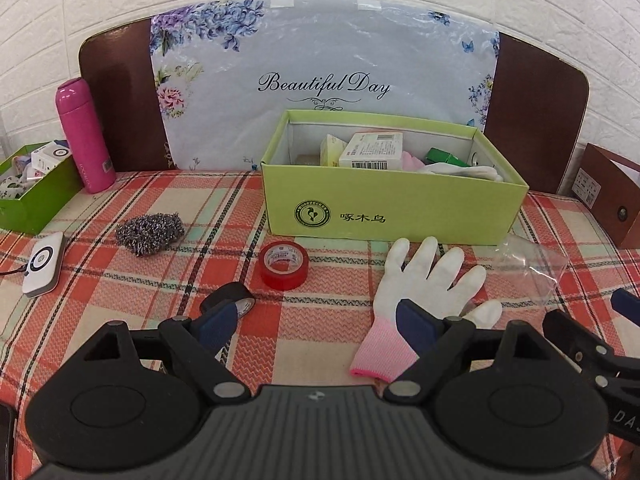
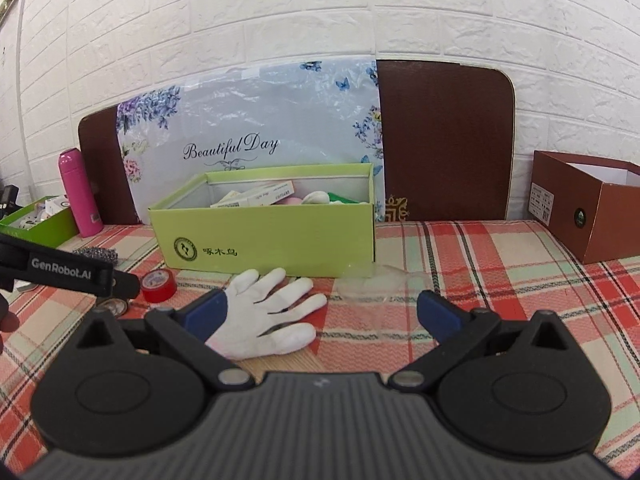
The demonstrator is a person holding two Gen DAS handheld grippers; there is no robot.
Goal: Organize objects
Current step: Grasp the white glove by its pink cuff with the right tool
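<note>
Your left gripper (image 1: 316, 322) & right gripper (image 2: 322, 312) both gape wide, nothing held. White glove (image 1: 424, 284) flat on cloth just ahead, red tape (image 1: 284, 264) left of it, green box (image 1: 394, 208) behind.

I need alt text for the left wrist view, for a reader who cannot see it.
The open left tool hovers over a plaid tablecloth, with a white glove, red tape roll and black tape roll lying before a green box.
</note>
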